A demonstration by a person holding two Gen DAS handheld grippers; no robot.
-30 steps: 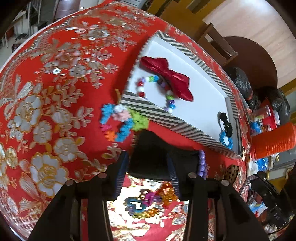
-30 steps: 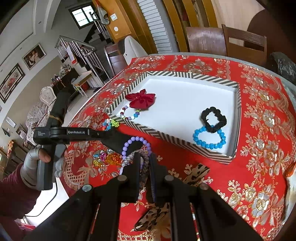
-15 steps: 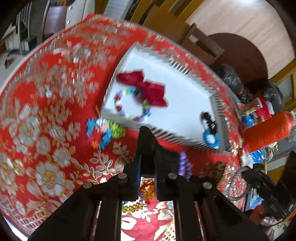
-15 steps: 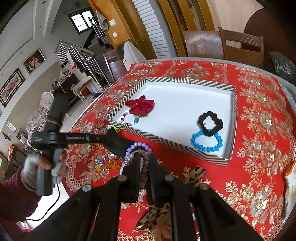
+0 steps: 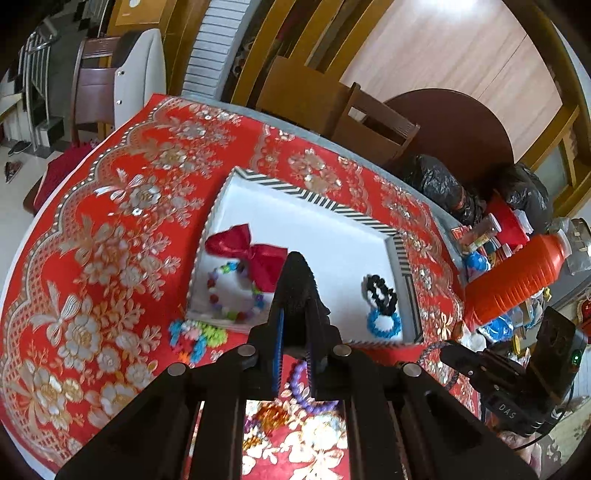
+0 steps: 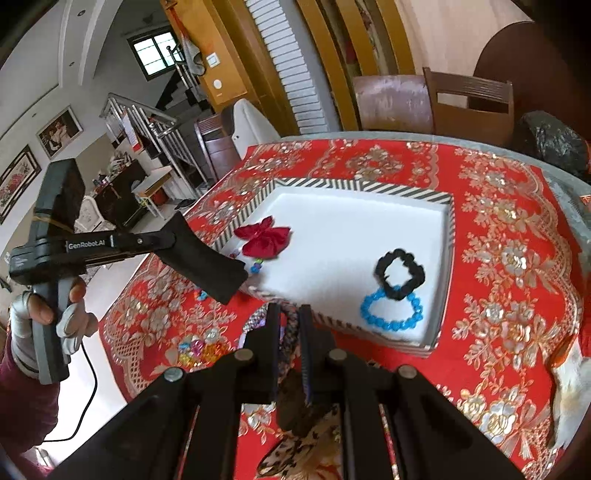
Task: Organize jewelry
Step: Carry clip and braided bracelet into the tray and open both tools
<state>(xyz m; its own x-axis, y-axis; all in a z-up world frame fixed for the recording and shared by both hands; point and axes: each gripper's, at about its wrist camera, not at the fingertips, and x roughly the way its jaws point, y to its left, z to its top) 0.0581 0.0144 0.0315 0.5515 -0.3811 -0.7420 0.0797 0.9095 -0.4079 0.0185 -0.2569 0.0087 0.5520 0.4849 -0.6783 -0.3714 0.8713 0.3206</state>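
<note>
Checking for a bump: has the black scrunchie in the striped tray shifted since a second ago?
No. The black scrunchie still overlaps the blue bead bracelet near the striped tray's right wall.

Home: staircase (image 6: pixel 147 122), framed pictures (image 6: pixel 59 129), dining chairs (image 6: pixel 469 107)

Beyond the table stand 2 wooden chairs (image 6: pixel 469 107) against a pale wood-panelled wall (image 6: pixel 454 33). A round dark wooden tabletop (image 5: pixel 450 129) leans there too. A white slatted panel (image 6: pixel 291 70) runs between yellow-brown door frames. To the left, a staircase with a metal railing (image 6: pixel 147 122) climbs toward a small bright window (image 6: pixel 153 55). Framed pictures (image 6: pixel 59 131) hang on the white wall. Daylight falls on the light tiled floor (image 5: pixel 14 195).
</note>
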